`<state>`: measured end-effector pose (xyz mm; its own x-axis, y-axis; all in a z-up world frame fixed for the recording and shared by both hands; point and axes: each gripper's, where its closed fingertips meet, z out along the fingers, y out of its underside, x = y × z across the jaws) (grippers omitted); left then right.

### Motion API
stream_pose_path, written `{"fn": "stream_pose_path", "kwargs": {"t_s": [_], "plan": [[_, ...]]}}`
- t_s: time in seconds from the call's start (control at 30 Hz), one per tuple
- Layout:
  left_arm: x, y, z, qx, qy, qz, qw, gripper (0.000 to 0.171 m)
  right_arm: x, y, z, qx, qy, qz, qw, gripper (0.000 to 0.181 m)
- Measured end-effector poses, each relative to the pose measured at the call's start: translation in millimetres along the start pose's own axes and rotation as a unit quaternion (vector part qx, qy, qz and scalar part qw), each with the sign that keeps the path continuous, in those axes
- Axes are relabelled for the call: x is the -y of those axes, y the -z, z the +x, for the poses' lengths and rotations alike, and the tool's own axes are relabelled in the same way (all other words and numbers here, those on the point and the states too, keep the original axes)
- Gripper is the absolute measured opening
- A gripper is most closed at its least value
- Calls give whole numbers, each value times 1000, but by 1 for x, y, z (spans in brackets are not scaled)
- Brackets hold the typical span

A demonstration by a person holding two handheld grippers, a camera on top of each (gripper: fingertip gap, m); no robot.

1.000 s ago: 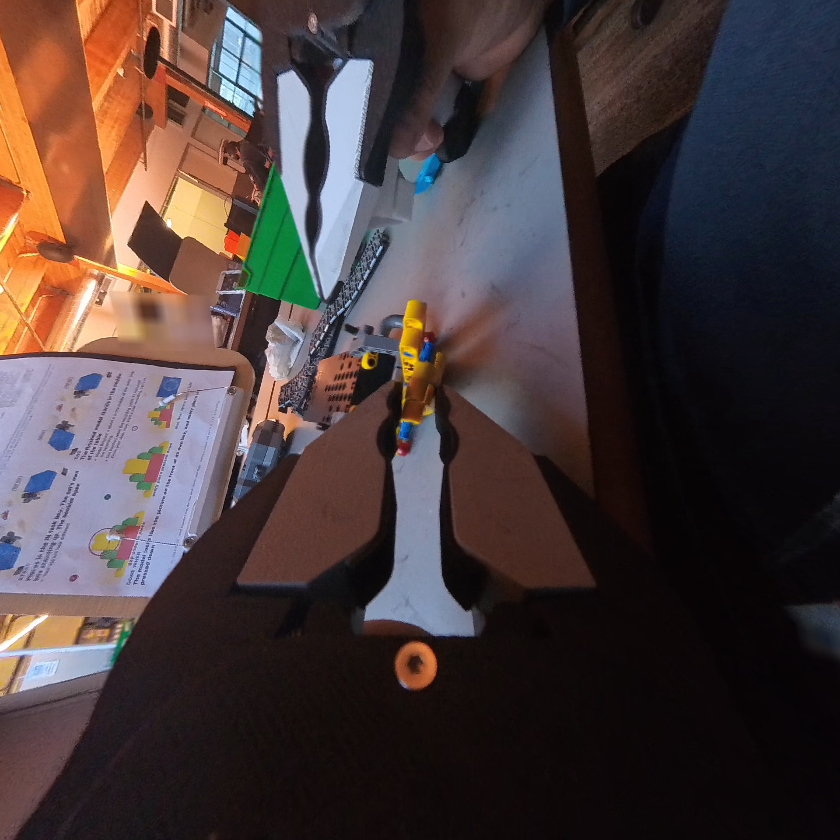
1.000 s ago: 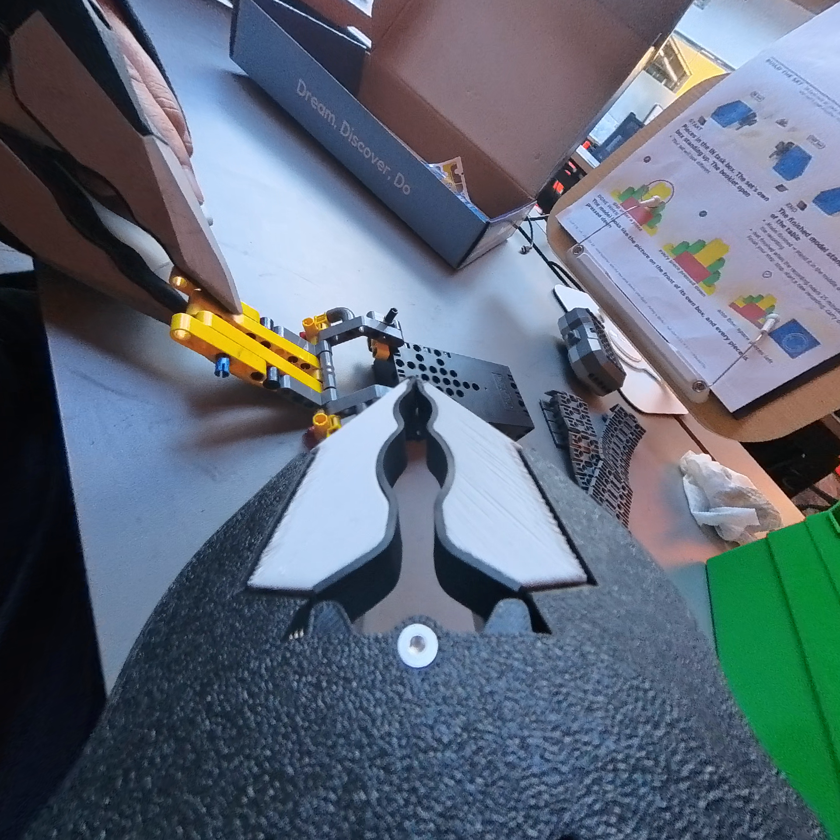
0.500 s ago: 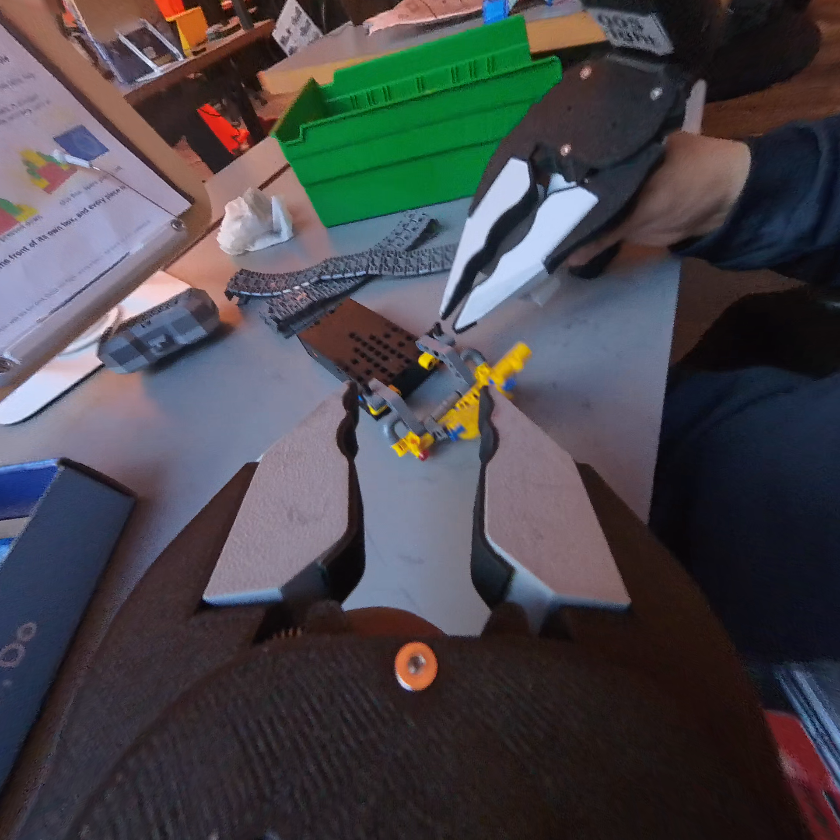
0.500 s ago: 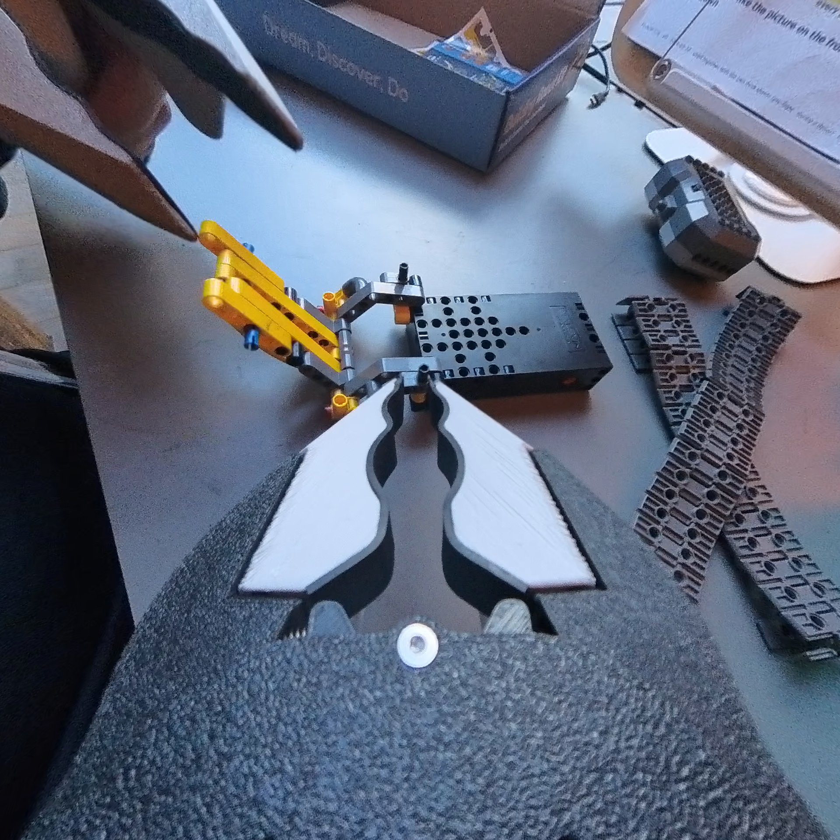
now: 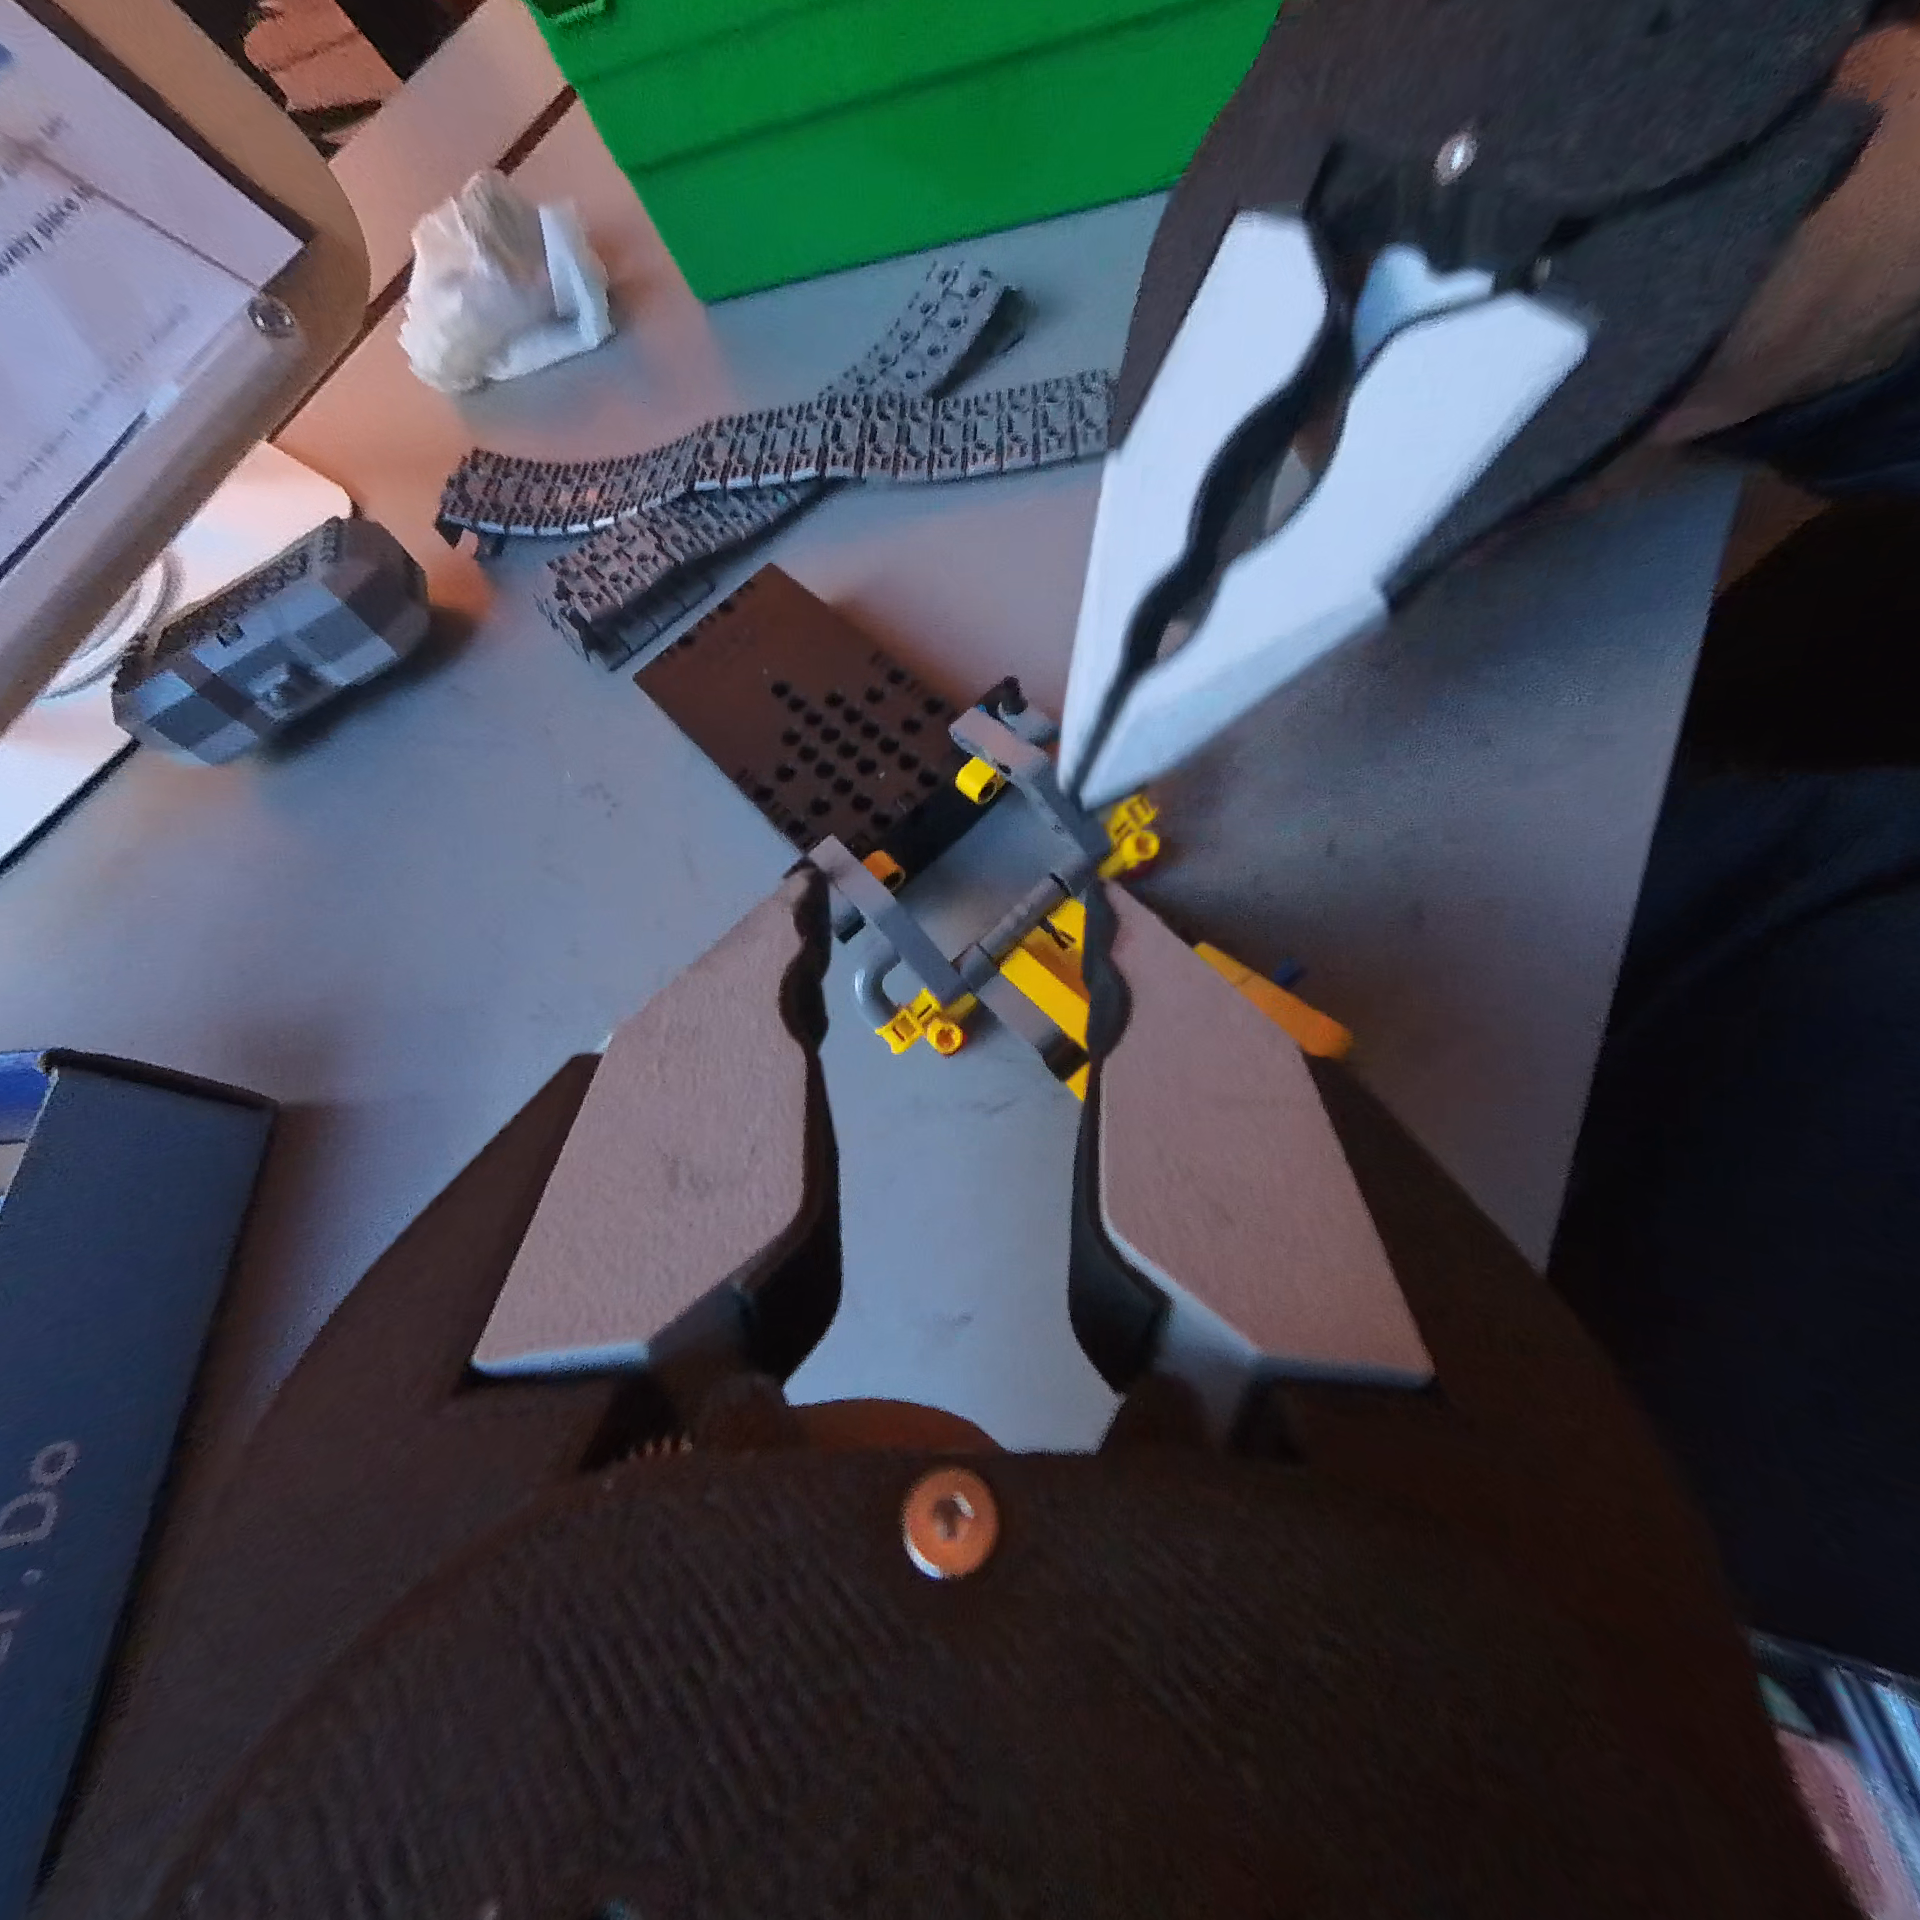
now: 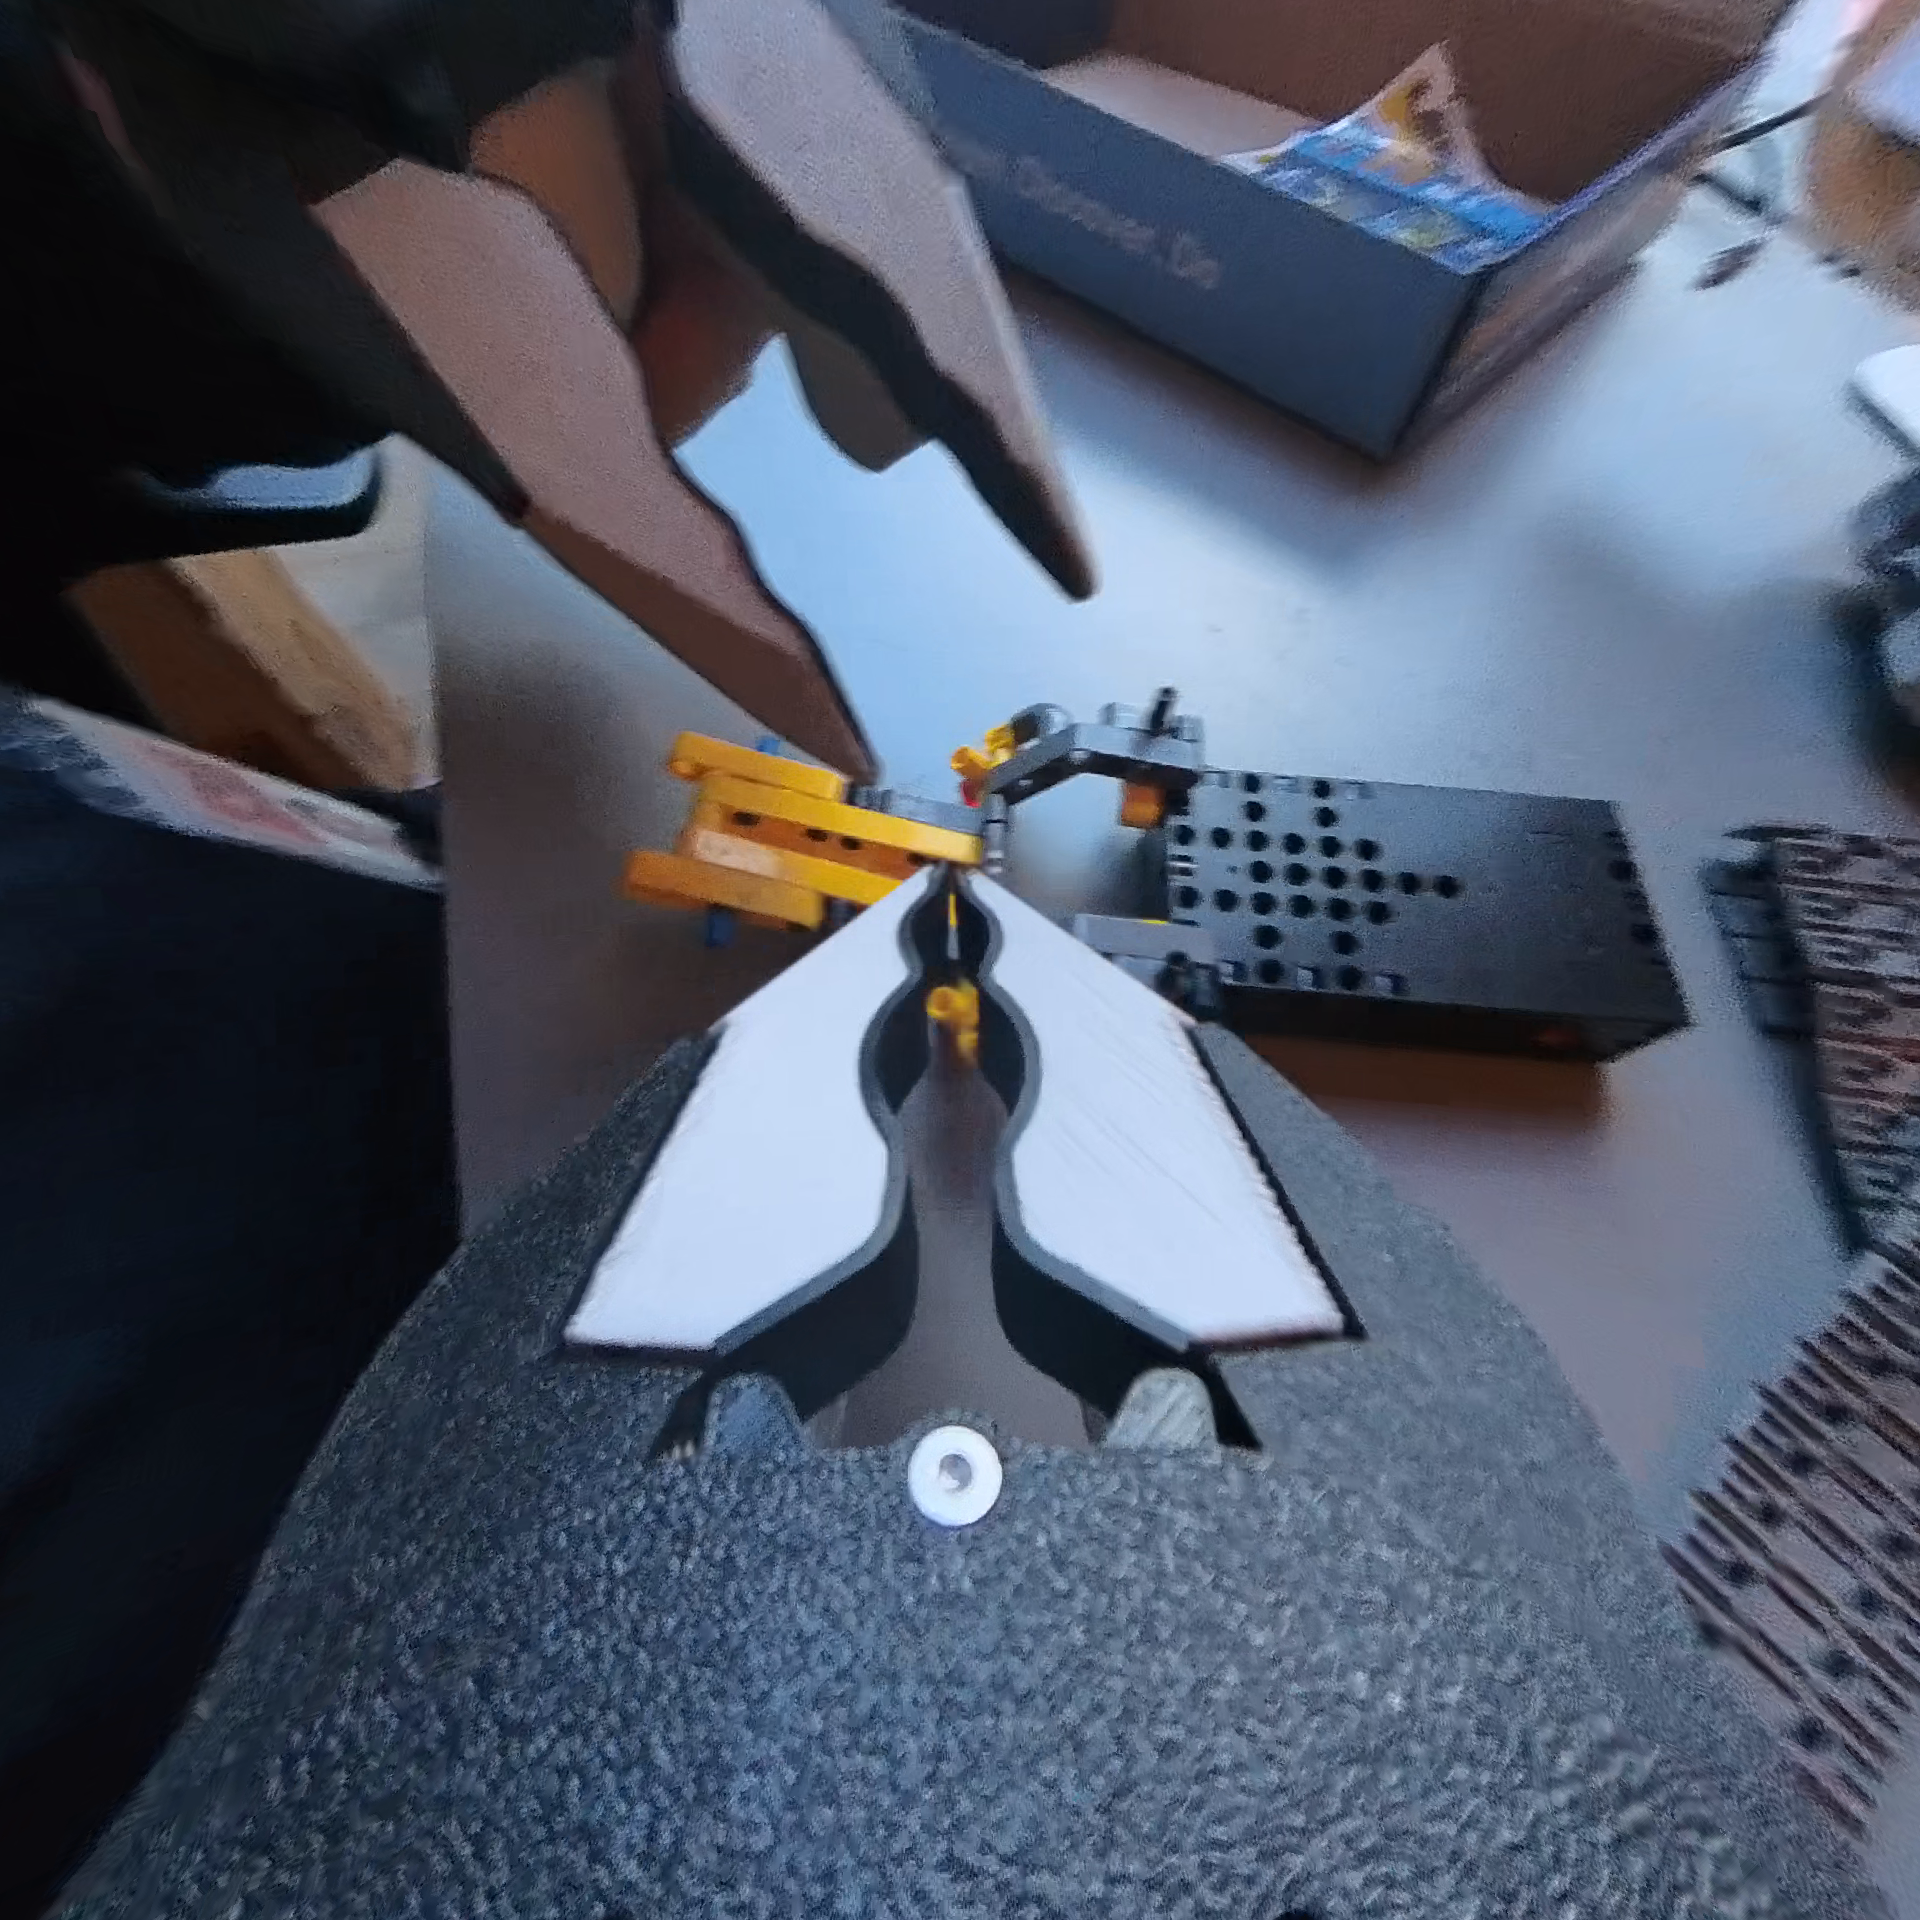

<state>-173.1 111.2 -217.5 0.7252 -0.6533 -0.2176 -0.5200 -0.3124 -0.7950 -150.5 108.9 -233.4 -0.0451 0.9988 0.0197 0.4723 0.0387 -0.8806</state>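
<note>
looking down on a grey desk [image 5: 416,831] with a small brick model [image 5: 997,935] near the edge by the person's lap. made of yellow beams and a grey frame with little yellow pins. touching a black block full of holes [image 5: 831,717] on the side away from that edge; joined or only touching, hard to tell.

left gripper [image 5: 956,904] low over the model, brown fingers wide apart. one finger on each side of the grey frame, one tip close to the yellow beams. not pinching anything.

right gripper [image 6: 945,883] coming in from the other side, white fingers brought together at the tips. tips pushed right up to the model where grey frame meets yellow beams. maybe a thin part caught between them, but too blurry to tell.

blue box [image 6: 1247,260] open near the far side of the desk, with a bright bag of bits [image 6: 1382,166] inside. green bin [image 5: 883,135] at another edge, inside not seen.

also on the desk, past the black block: two bumpy grey track strips [image 5: 779,457] lying crossed, a chunky grey piece [image 5: 270,634], a scrunched white tissue [image 5: 488,281], and a board with a paper sheet [image 5: 125,260] standing at one corner.
</note>
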Motion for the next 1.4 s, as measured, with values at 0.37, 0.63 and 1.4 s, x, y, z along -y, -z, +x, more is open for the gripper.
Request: {"fn": "stream_pose_path", "kwargs": {"t_s": [0.37, 0.63, 1.4], "plan": [[10, 25, -13, 6, 38, 26, 999, 47, -14, 5, 44, -104, -64, -29, 992, 0], [-22, 23, 2, -32, 0, -66, 997, 47, 10, -14, -6, -14, -22, 5, 1000, 1], [-42, 9, 32, -103, -16, -97, 990, 15, -49, 119, 37, -107, -86, -109, 984, 32]]}}
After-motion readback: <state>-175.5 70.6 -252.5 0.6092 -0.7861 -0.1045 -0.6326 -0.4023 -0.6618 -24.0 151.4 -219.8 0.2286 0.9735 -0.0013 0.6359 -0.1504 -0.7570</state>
